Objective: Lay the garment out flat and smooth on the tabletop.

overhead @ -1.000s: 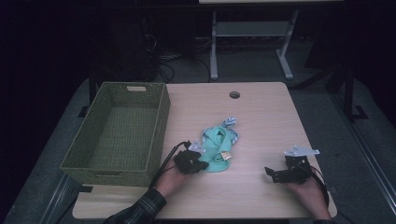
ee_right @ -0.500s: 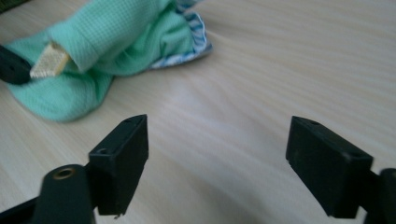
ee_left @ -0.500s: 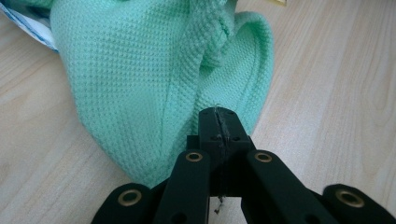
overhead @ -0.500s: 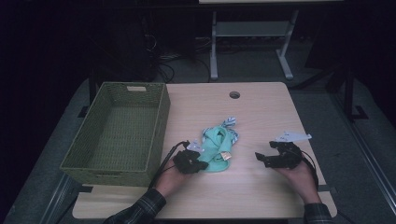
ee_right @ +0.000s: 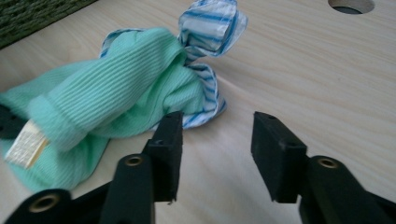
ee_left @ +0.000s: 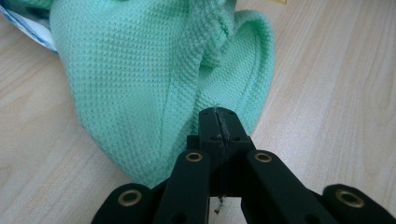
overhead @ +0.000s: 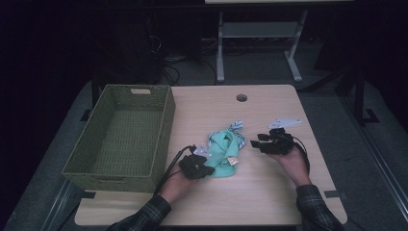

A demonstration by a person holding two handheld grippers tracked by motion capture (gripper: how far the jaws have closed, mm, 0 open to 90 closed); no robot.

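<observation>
The mint-green garment (overhead: pixel 223 153) lies bunched, its long axis running from the near edge toward the table's (overhead: pixel 269 192) far-right. The left gripper (overhead: pixel 208 169) is pinched tight on its near hem. The right gripper (ee_right: pixel 215 140), jaws just closing and half apart, holds nothing.

left gripper (overhead: pixel 206 169): fingers pressed together | right gripper (overhead: pixel 255 144): fingers apart, just been closing
</observation>
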